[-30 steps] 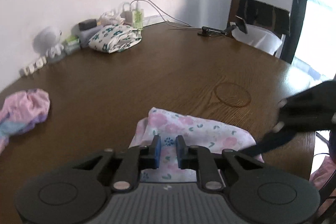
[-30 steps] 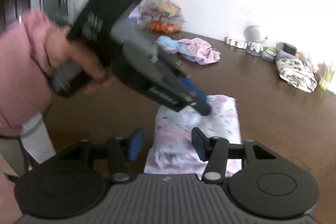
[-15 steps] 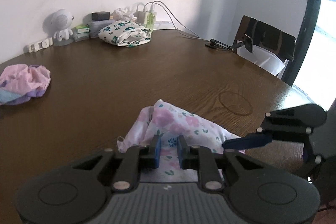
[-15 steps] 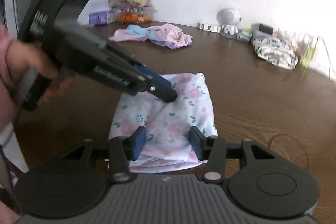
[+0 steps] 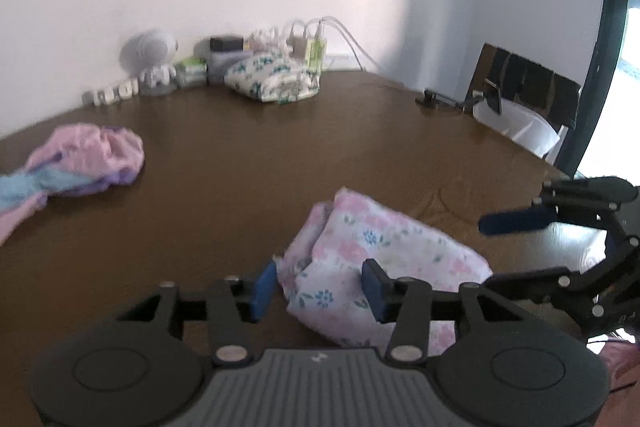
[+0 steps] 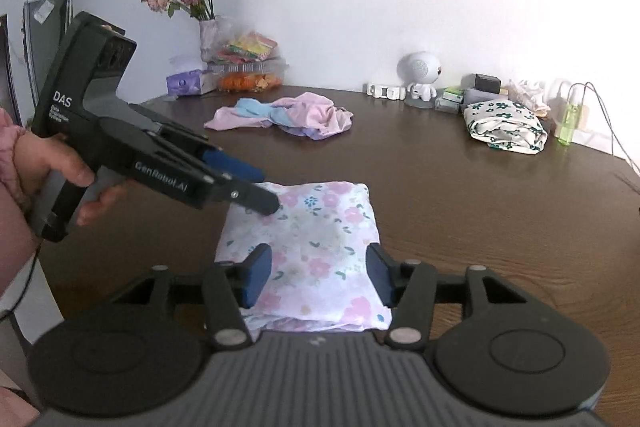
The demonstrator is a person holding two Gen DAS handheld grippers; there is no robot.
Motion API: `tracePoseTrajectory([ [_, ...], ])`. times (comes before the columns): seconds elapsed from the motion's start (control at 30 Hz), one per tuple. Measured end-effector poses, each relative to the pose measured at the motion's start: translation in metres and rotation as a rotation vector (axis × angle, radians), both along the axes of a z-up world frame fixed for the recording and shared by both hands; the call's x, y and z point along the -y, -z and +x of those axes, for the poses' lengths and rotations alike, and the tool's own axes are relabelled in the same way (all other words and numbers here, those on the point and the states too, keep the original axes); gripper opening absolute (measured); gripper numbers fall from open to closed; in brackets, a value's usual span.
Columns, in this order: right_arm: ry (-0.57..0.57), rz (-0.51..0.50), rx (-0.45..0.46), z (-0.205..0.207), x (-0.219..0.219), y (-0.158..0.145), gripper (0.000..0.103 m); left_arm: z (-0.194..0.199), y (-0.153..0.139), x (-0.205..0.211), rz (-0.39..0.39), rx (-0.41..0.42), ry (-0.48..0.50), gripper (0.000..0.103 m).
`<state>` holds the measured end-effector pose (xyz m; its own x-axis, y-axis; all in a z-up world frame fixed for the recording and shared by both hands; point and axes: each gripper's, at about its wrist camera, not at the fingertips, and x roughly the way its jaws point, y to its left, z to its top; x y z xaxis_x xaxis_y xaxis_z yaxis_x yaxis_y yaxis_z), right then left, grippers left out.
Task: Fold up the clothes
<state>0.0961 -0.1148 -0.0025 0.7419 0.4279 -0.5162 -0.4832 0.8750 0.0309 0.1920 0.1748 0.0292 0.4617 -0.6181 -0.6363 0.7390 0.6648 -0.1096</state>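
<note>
A folded pink floral cloth (image 5: 380,259) lies on the brown table near its front edge; it also shows in the right wrist view (image 6: 316,255). My left gripper (image 5: 318,289) is open, its blue pads apart over the cloth's near corner, holding nothing. From the right wrist view it (image 6: 256,191) hovers over the cloth's far left corner. My right gripper (image 6: 318,277) is open with the cloth lying between its fingers, not pinched. It shows at the right of the left wrist view (image 5: 516,247).
A crumpled pink and blue garment (image 6: 288,117) lies further back on the table (image 6: 460,195). A folded white and green floral cloth (image 6: 506,125) sits by the wall with a small white robot toy (image 6: 420,77), chargers and cables. A flower vase (image 6: 210,35) and snacks stand far left. A chair (image 5: 524,95) is beyond the table.
My left gripper has opened and let go of the floral cloth, which now lies folded on the table. The right gripper has opened wider and drawn back a little.
</note>
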Motion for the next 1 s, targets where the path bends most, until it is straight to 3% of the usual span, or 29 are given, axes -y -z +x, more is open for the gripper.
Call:
tracePoseTrajectory([
  [0.1, -0.025, -0.024, -0.07, 0.011, -0.011, 0.015, 0.055, 0.005, 0.012, 0.003, -0.003, -0.037, 0.001, 0.04],
  [0.2, -0.059, -0.099, -0.051, 0.01, -0.02, 0.024, 0.057, 0.002, 0.018, 0.004, -0.019, -0.069, 0.002, 0.032],
  [0.43, -0.318, -0.201, -0.09, 0.028, 0.01, 0.013, 0.058, -0.041, 0.016, 0.011, 0.038, -0.077, 0.042, 0.032],
  [0.57, -0.483, -0.255, -0.11, 0.039, 0.025, 0.008, 0.062, -0.07, 0.017, 0.023, 0.059, -0.084, 0.001, 0.032],
  [0.73, -0.6, -0.301, -0.13, 0.049, 0.03, 0.002, 0.063, -0.088, 0.02, 0.029, 0.011, -0.114, -0.094, 0.033],
  [0.8, -0.607, -0.286, -0.132, 0.05, 0.032, 0.0, 0.063, -0.091, 0.019, 0.028, -0.013, -0.123, -0.128, 0.04],
  [0.87, -0.58, -0.207, -0.116, 0.047, 0.042, -0.006, 0.065, -0.093, 0.011, 0.019, -0.051, -0.113, -0.143, 0.041],
  [0.93, -0.506, -0.08, -0.091, 0.043, 0.06, -0.016, 0.074, -0.096, -0.002, 0.007, -0.108, -0.081, -0.153, 0.054],
  [1.0, -0.383, 0.065, -0.081, 0.039, 0.08, -0.026, 0.082, -0.096, -0.017, -0.004, -0.153, -0.031, -0.187, 0.075],
])
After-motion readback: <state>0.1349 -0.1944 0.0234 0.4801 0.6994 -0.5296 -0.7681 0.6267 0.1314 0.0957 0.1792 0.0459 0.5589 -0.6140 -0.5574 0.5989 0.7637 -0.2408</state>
